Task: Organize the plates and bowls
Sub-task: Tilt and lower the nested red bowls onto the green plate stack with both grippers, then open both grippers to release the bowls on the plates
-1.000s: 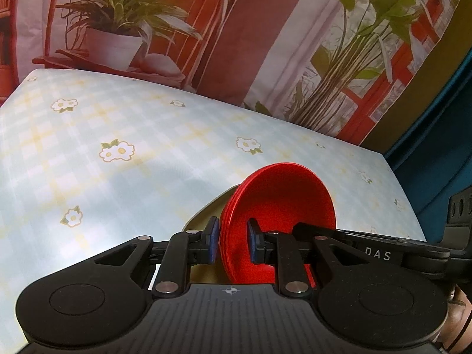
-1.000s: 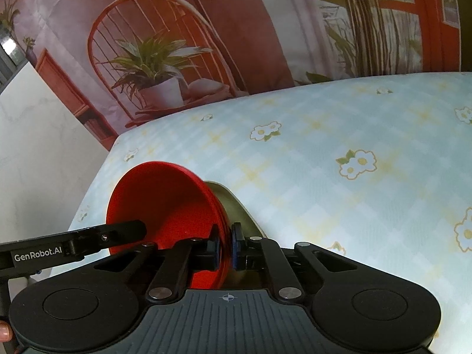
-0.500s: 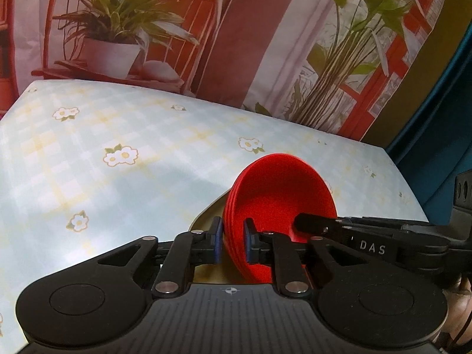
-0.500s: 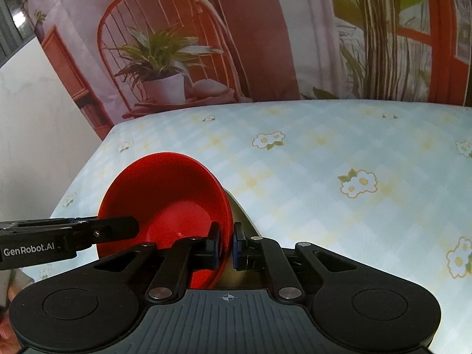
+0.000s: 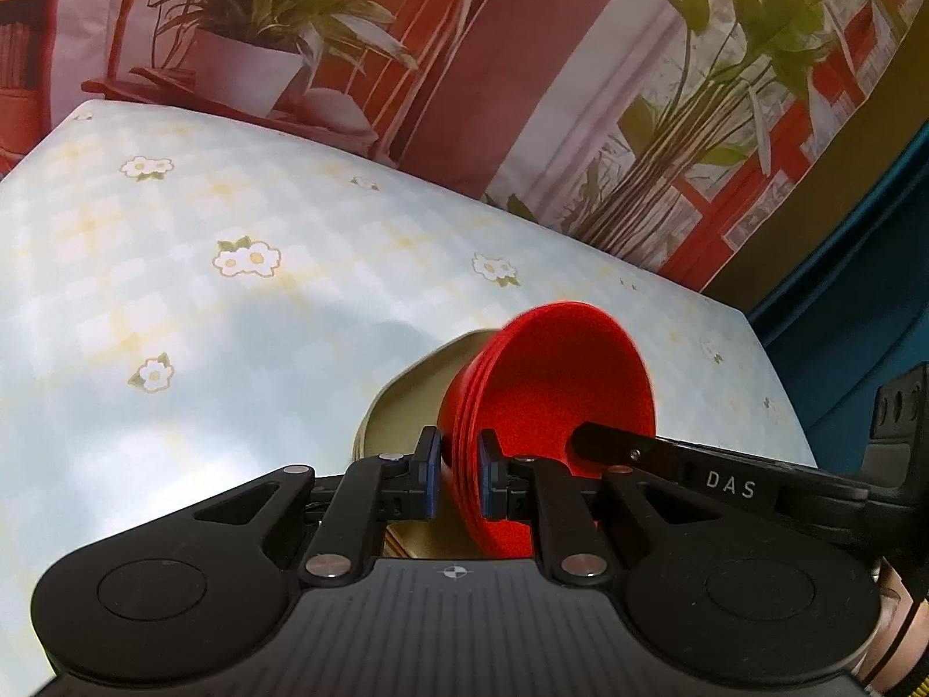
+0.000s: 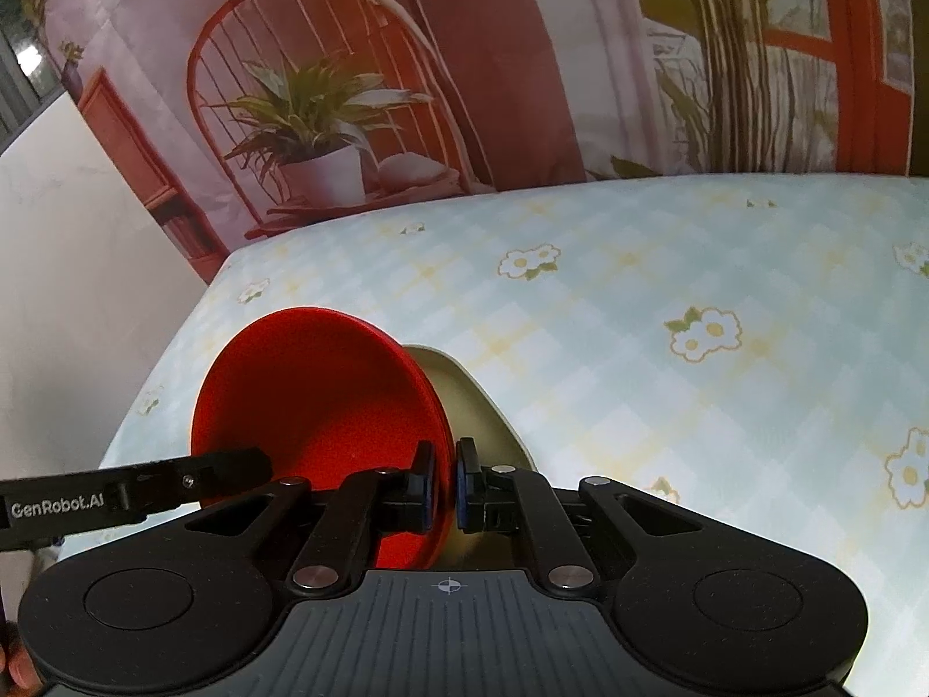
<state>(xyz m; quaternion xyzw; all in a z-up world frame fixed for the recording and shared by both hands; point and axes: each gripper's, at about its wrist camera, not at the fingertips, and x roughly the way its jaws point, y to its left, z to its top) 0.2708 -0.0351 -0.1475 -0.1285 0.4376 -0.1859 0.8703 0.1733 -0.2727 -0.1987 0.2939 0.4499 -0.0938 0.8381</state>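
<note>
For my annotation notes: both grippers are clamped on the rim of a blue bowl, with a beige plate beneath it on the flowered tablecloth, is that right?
Not quite: the bowl is red, not blue, as the left wrist view shows. The rest holds: the left gripper and right gripper both pinch its rim, with the beige plate beneath on the flowered tablecloth.

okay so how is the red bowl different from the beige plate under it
Colour: the red bowl is bright red, while the beige plate is a dull tan.
Shape: the red bowl is deep with flaring walls; the beige plate looks shallow and flat.
Grip: the left gripper and right gripper both pinch the red bowl's rim, and neither visibly grips the beige plate.
Both are round dishes above the floral tablecloth.
</note>
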